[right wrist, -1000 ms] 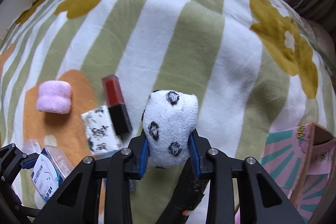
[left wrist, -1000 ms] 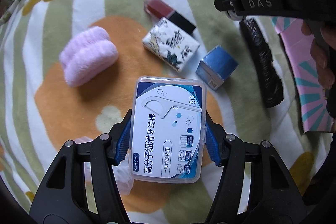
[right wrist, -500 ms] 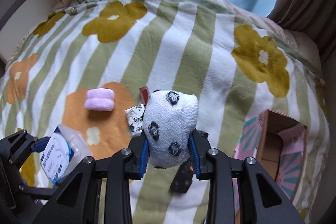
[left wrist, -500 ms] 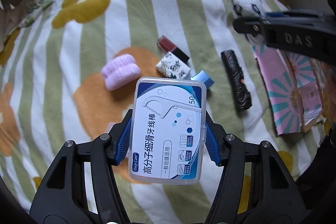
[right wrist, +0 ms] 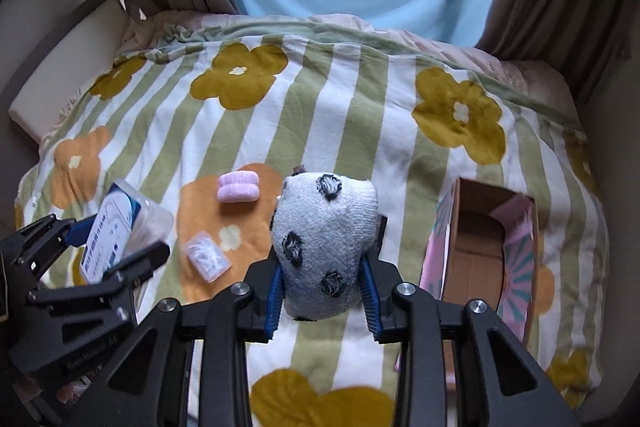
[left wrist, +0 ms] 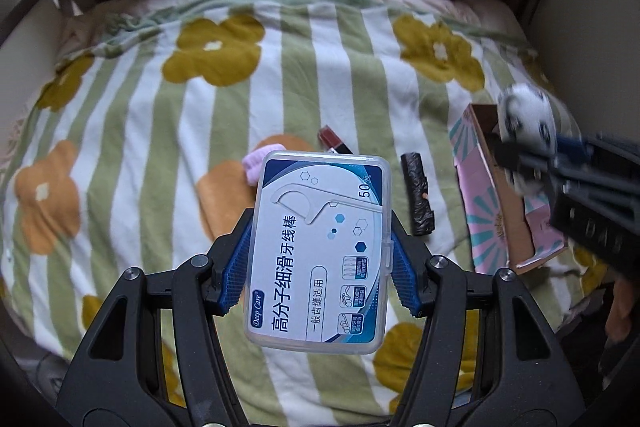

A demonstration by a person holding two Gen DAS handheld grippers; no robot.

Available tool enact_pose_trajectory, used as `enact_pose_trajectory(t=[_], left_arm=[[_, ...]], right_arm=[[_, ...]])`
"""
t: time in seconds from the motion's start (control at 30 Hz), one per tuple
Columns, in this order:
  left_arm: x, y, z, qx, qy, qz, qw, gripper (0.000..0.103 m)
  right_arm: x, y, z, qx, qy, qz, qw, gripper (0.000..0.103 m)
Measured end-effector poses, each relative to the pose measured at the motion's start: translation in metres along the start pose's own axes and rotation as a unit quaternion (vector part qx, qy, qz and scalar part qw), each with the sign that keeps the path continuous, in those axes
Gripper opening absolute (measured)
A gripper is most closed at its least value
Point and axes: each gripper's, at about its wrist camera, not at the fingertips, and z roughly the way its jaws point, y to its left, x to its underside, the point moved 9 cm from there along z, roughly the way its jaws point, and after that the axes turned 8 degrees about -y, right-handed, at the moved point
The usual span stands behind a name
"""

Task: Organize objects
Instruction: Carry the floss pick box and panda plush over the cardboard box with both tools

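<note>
Midway, seemingly — left gripper (left wrist: 320,263) pinches the floss box (left wrist: 320,251), right gripper (right wrist: 323,293) the spotted sock (right wrist: 324,247); cardboard box (right wrist: 476,247) beside them empty — pink roll (right wrist: 239,187) among items left.

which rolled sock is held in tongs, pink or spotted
The white black-spotted sock, clamped in the right tongs; the pink one lies loose on the blanket.

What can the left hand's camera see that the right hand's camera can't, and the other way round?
Only the left wrist view shows the black roll and the dark red tube. Only the right wrist view shows the small clear packet and the bare inside of the pink box. Both show the floss pick box clamped in the left gripper, the spotted sock ball clamped in the right gripper, the purple roll and the striped flower blanket.
</note>
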Motion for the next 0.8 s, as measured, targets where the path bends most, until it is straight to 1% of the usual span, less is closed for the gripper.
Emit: enact_pose_trajectory(t=[0.07,0.13,0.17,0.3,0.5,0.7,0.73,0.8], left_arm=[[0.001,0.0,-0.016,-0.001,-0.01,0.0,0.9999,0.057],[0.005,0.0,-0.027,0.009,-0.014,-0.001,0.9999,0.057],[0.008,0.0,-0.031,0.014,-0.014,-0.001,0.9998,0.057],[0.013,-0.001,-0.041,0.015,-0.018,0.0,0.9997,0.057],[0.007,-0.014,-0.053,0.029,-0.032,0.018,0.9989,0.057],[-0.007,-0.04,-0.054,0.05,-0.037,0.042,0.9972,0.057],[-0.009,-0.047,-0.054,0.064,-0.038,0.052,0.9958,0.057],[-0.015,-0.062,-0.054,0.075,-0.04,0.064,0.9944,0.057]], right_arm=[[0.007,-0.002,-0.015,0.006,-0.009,0.01,1.0,0.031],[0.015,-0.002,-0.024,0.009,-0.012,0.016,1.0,0.031],[0.017,-0.003,-0.027,0.011,-0.013,0.016,1.0,0.031],[0.027,-0.004,-0.035,0.008,-0.012,0.028,1.0,0.031],[0.025,-0.014,-0.045,0.011,-0.025,0.038,0.999,0.031],[0.023,-0.045,-0.059,0.033,-0.039,0.067,0.996,0.031],[0.024,-0.051,-0.061,0.036,-0.04,0.074,0.996,0.031],[0.027,-0.066,-0.066,0.047,-0.041,0.09,0.994,0.031]])
